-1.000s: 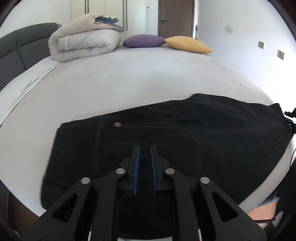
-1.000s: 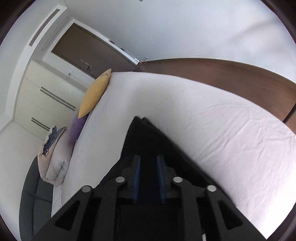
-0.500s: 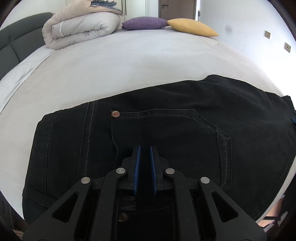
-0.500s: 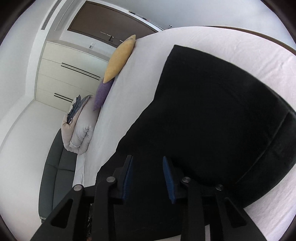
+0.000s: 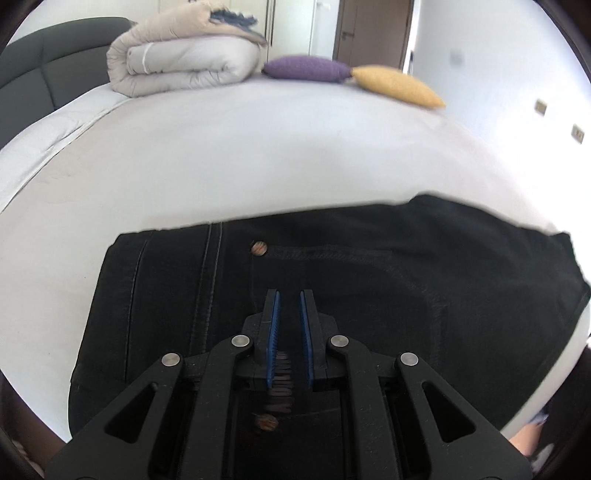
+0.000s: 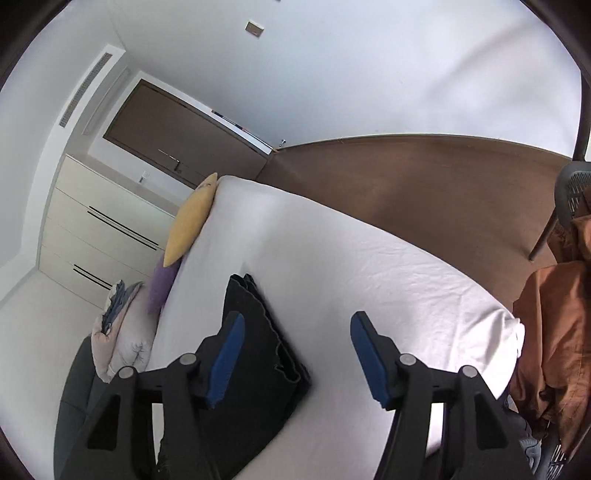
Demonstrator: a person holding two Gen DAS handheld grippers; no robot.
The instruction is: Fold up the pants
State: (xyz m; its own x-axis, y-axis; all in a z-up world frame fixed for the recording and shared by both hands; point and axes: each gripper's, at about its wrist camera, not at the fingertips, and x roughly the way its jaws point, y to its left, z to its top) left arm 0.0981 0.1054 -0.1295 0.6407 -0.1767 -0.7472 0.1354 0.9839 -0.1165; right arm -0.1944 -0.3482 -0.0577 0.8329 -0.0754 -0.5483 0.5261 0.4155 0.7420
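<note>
Centrally, black pants [image 5: 369, 288] folded flat on white bed [image 5: 258, 155], lower frame, left gripper [image 5: 288, 299] jaws nearly closed, a narrow gap, gripping nothing, right gripper [image 6: 297, 321] jaws wide apart, empty, above the pants' edge.

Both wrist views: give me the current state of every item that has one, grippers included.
black pants: folded flat on the bed, stacked edges showing in the right wrist view.
left gripper: narrow gap between the pads, over the pants; grip cannot be told.
right gripper: open wide, holding nothing.
duvet: rolled up by the headboard.
door: closed.
bed sheet: spread, lightly wrinkled.
</note>
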